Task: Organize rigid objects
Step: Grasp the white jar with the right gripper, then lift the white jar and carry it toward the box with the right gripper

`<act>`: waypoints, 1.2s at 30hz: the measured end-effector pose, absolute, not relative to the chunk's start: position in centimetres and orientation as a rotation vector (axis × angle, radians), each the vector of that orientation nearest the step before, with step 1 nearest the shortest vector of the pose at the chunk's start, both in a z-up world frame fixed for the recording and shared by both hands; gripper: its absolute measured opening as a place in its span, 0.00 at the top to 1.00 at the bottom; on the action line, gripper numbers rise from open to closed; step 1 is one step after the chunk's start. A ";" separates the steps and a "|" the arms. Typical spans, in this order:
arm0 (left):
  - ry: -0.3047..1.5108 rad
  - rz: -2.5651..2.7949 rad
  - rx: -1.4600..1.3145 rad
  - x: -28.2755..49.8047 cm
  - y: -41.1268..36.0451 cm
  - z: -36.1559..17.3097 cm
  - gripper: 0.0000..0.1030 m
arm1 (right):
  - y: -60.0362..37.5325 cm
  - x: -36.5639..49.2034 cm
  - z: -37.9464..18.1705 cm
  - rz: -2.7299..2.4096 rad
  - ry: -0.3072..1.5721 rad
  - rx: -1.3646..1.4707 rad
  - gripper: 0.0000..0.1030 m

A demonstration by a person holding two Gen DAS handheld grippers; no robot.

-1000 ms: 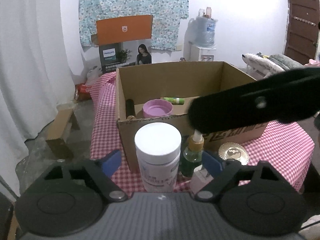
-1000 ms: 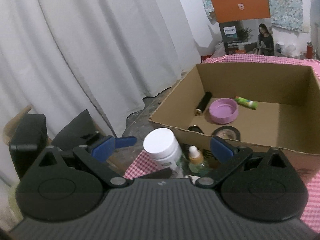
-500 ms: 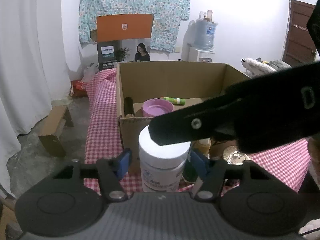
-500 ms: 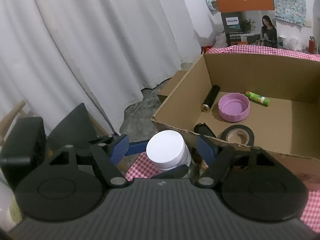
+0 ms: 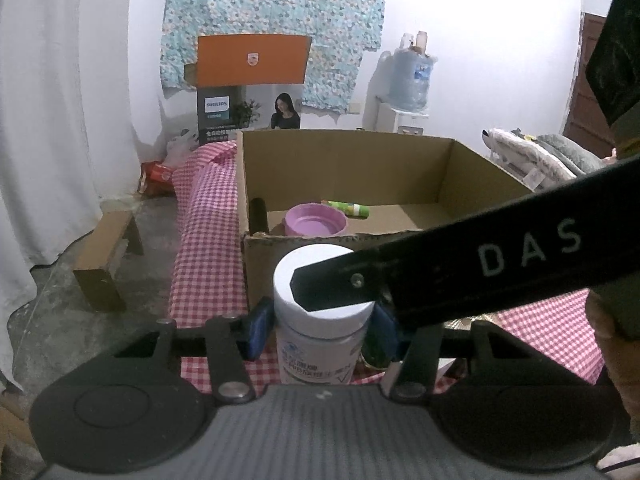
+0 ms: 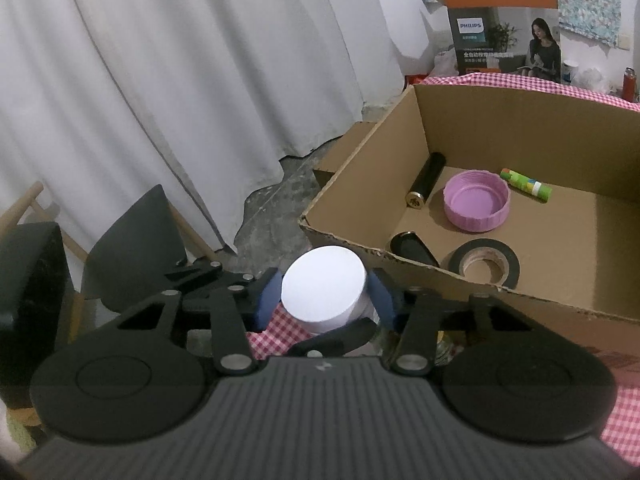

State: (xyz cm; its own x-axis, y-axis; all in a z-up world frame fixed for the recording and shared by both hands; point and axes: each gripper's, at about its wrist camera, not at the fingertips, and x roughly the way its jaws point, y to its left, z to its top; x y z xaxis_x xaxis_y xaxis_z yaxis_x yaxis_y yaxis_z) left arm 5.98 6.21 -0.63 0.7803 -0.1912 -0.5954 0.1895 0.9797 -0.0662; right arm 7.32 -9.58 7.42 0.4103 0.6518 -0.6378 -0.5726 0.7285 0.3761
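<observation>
Left gripper [image 5: 320, 330] and right gripper [image 6: 325, 298] have both just been closing on the white round-lidded plastic jar [image 5: 318, 320] — blue pads sit against it on each side. Jar stands on the red-checked surface [image 5: 208, 264], just in front of the open cardboard box [image 6: 500, 280]. Likely rigid, smooth, maybe slippery; grip the body below the lid. Fill level unknown; right gripper's finger hides part of the lid.
</observation>
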 end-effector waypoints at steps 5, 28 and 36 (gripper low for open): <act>0.623 -0.191 -0.008 5.1 6.2 0.5 0.47 | -9.7 6.8 8.0 0.794 0.833 0.103 0.55; 0.455 -0.283 0.074 10.0 1.3 12.4 0.48 | -16.3 9.5 21.0 0.817 0.568 0.101 0.54; 0.565 -0.375 0.031 19.0 -2.4 10.7 0.48 | -21.3 16.9 20.6 0.695 0.650 0.105 0.54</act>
State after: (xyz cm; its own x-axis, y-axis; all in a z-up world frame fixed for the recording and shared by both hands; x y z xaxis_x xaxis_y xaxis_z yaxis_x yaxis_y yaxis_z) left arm 18.96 -2.43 10.74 0.7789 -0.3387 -0.5278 0.3557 0.9318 -0.0731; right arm 16.93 -21.30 20.55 0.5810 0.6252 -0.5211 -0.5621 0.7713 0.2985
